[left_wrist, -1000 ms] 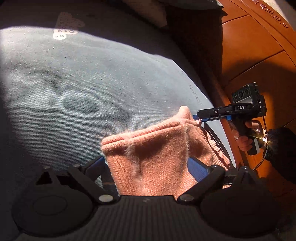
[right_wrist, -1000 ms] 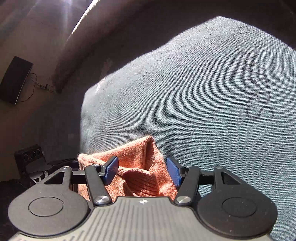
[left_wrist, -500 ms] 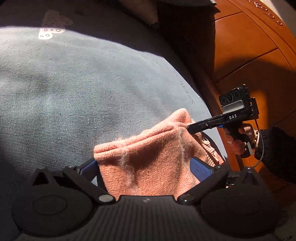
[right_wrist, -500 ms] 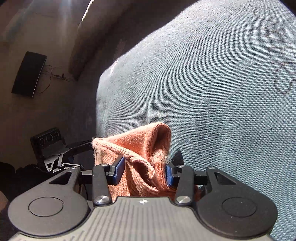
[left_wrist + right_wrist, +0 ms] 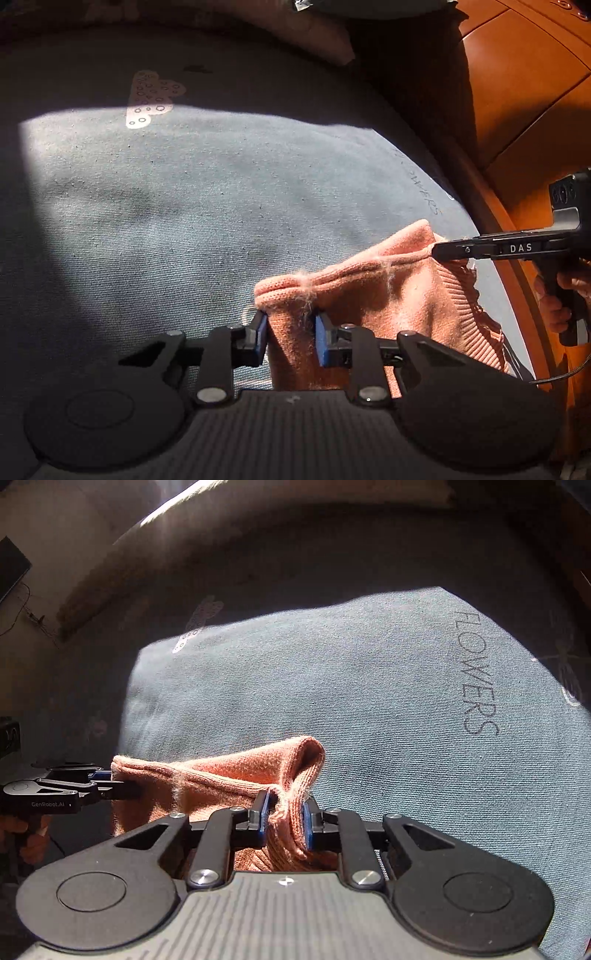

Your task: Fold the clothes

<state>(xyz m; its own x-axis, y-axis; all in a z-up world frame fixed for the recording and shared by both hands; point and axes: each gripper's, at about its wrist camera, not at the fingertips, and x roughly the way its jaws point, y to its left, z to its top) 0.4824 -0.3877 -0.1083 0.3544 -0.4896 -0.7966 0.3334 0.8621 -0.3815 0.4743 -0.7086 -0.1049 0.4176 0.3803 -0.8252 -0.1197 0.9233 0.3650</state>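
Salmon-pink ribbed knit sweater point(image 5: 373, 295); grey-blue bedspread point(image 5: 369, 686) printed with dark "FLOWERS" lettering point(image 5: 476, 672); orange-brown wooden floor point(image 5: 524, 96).

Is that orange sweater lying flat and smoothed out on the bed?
No. The sweater is bunched and held up off the bedcover, pinched by the left gripper and the right gripper.

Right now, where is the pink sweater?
The pink sweater is held up over the grey-blue bedspread, pinched between the left gripper at one end and the right gripper at the other, near the bed's wooden frame.
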